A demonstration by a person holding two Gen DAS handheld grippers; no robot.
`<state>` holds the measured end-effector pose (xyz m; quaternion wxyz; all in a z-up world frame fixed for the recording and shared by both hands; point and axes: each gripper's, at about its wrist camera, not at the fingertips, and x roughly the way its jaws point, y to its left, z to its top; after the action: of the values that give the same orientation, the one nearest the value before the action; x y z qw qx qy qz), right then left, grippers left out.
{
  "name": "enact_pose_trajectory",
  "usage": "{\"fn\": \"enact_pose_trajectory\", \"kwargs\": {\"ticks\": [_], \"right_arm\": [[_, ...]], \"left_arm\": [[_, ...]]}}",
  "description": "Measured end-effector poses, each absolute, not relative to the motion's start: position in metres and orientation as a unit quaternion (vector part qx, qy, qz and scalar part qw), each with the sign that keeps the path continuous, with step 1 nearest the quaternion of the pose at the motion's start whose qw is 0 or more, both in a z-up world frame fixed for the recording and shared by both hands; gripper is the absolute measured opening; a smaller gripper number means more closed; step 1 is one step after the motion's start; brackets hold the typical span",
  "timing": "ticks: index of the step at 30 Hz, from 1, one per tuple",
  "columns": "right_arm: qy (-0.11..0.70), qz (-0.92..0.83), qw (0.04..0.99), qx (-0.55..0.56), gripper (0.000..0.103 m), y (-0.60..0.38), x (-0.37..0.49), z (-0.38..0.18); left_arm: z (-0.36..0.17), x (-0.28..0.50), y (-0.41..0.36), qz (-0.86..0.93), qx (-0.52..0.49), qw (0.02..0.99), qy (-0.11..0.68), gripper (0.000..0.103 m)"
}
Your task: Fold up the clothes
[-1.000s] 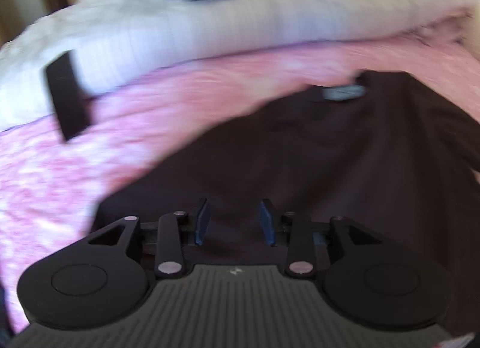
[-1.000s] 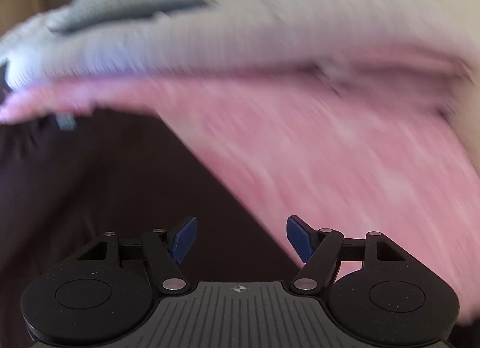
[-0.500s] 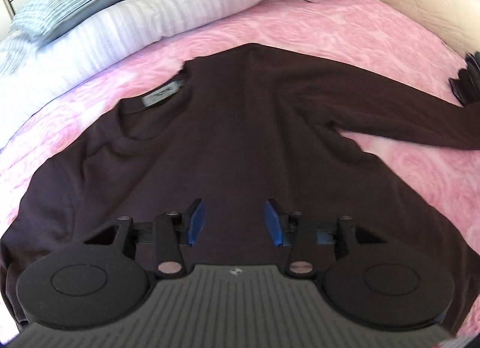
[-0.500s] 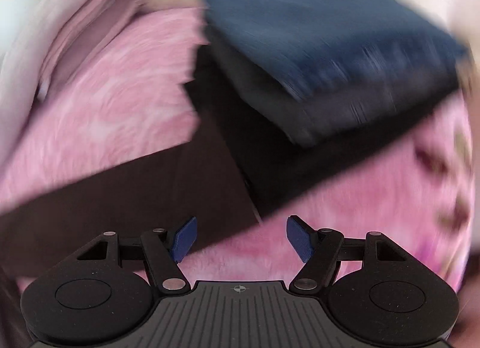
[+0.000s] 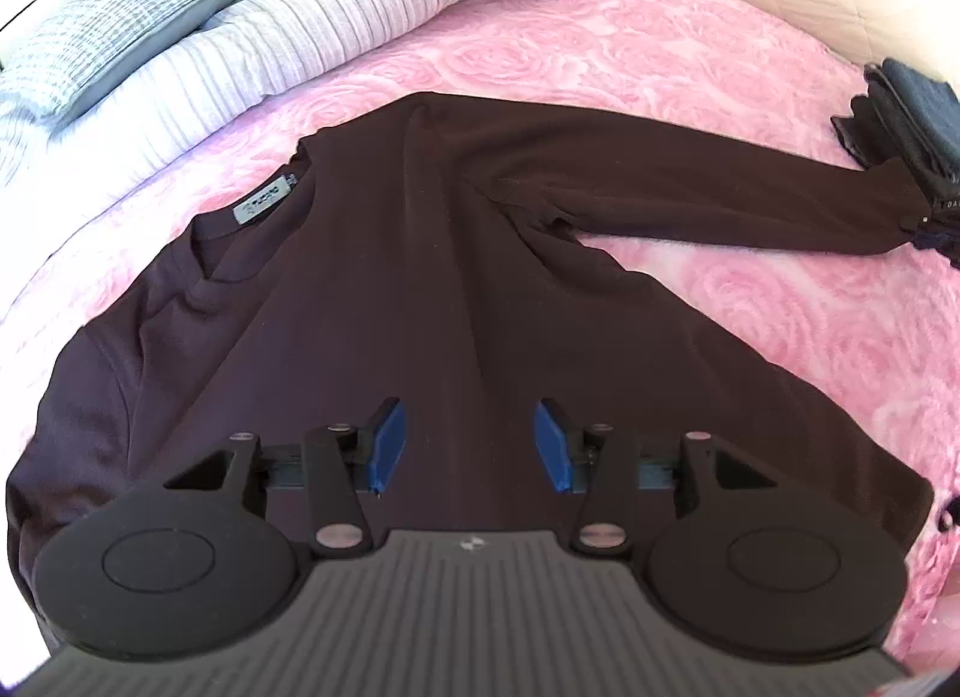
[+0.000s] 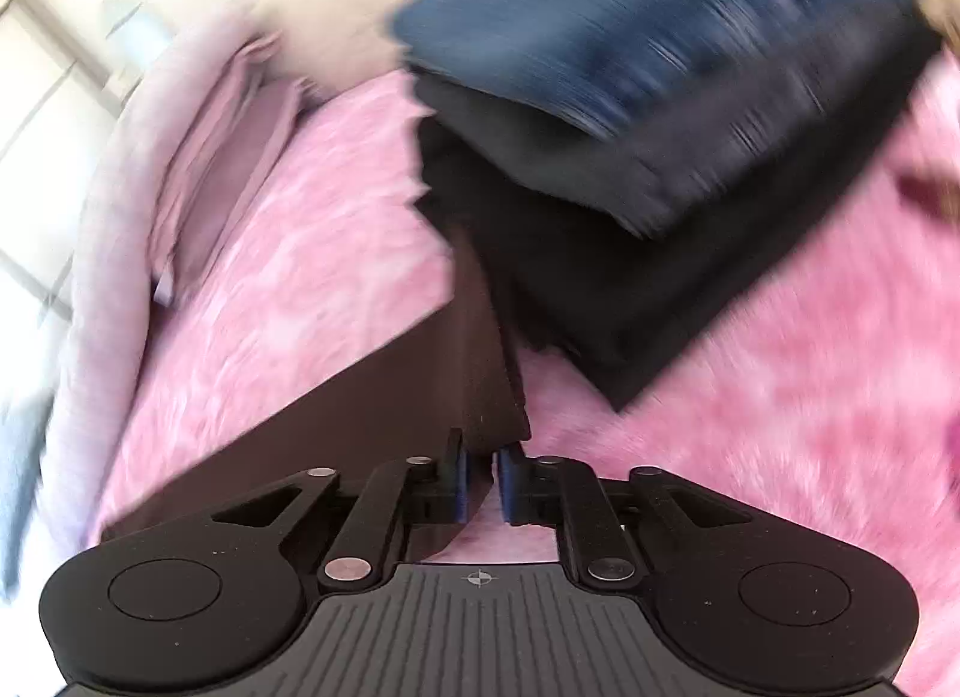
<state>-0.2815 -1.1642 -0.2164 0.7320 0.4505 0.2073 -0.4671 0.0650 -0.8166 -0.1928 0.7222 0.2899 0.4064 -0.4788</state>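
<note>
**Inspector:** Begin nearest the cameras. How are the tongs standing?

**Assistant:** The left gripper [image 5: 468,445] is hovering over the lower body of the dark sweater [image 5: 420,289], its blue pads spread wide apart and holding nothing. The right gripper [image 6: 480,484] is showing its jaws drawn nearly together, with the cuff end of the sleeve [image 6: 372,415] running in between the pads; it is pinching that sleeve. The right view is smearing with motion blur.

**Inspector:** And the garment?

**Assistant:** The sweater is lying face up and flat on the pink rose-patterned bedspread [image 5: 750,301]. Its neck label [image 5: 264,200] is pointing toward the head of the bed. One sleeve is stretching straight out to the side, its cuff reaching the stack of folded clothes [image 5: 912,126].

**Inspector:** Describe that stack.

**Assistant:** In the right view, a navy item [image 6: 648,24] is sitting on top of black folded pieces [image 6: 630,253], just beyond the gripped cuff.

**Inspector:** Farther back?

**Assistant:** A striped white duvet [image 5: 288,36] is lying bunched along the far side of the bedspread, with a grey checked pillow [image 5: 132,18] resting on it.
</note>
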Motion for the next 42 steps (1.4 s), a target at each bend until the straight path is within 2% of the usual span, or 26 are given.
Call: {"fn": "enact_pose_trajectory", "kwargs": {"ticks": [5, 10, 14, 17, 19, 21, 29, 33, 39, 40, 41, 42], "right_arm": [[0.238, -0.424, 0.787, 0.379, 0.01, -1.184, -0.237, -0.165], [0.247, -0.35, 0.849, 0.31, 0.006, -1.239, -0.148, -0.118], [0.174, -0.273, 0.914, 0.244, 0.006, -1.283, -0.094, -0.055], [0.116, -0.231, 0.955, 0.147, 0.006, -1.296, -0.094, -0.018], [0.11, -0.228, 0.961, 0.108, 0.006, -1.307, -0.106, -0.024], [0.139, -0.257, 0.948, 0.123, 0.006, -1.325, -0.117, -0.058], [0.353, -0.423, 0.796, 0.252, 0.007, -1.355, -0.129, -0.207], [0.361, -0.431, 0.794, 0.232, 0.007, -1.341, -0.124, -0.206], [0.378, -0.332, 0.832, 0.233, 0.007, -1.307, -0.105, -0.204], [0.387, -0.32, 0.836, 0.224, 0.016, -1.295, -0.1, -0.204], [0.394, -0.31, 0.839, 0.213, 0.04, -1.284, -0.094, -0.206], [0.401, -0.301, 0.842, 0.202, 0.052, -1.273, -0.089, -0.208]], "left_arm": [[-0.181, 0.058, -0.806, -0.477, 0.261, 0.736, 0.404, 0.043], [-0.172, 0.039, -0.811, -0.468, 0.253, 0.745, 0.402, 0.043], [-0.178, 0.015, -0.828, -0.447, 0.253, 0.749, 0.418, 0.044], [-0.188, -0.004, -0.844, -0.423, 0.246, 0.752, 0.442, 0.044], [-0.195, -0.016, -0.855, -0.412, 0.238, 0.75, 0.459, 0.044], [-0.201, -0.027, -0.866, -0.413, 0.234, 0.745, 0.468, 0.044], [-0.202, -0.041, -0.878, -0.408, 0.244, 0.744, 0.471, 0.045], [-0.2, -0.033, -0.861, -0.37, 0.247, 0.758, 0.477, 0.045], [-0.195, -0.012, -0.815, -0.307, 0.237, 0.785, 0.484, 0.047], [-0.193, -0.009, -0.806, -0.297, 0.237, 0.789, 0.483, 0.047], [-0.191, -0.005, -0.796, -0.287, 0.237, 0.793, 0.482, 0.047], [-0.189, -0.001, -0.786, -0.277, 0.237, 0.797, 0.481, 0.048]]}}
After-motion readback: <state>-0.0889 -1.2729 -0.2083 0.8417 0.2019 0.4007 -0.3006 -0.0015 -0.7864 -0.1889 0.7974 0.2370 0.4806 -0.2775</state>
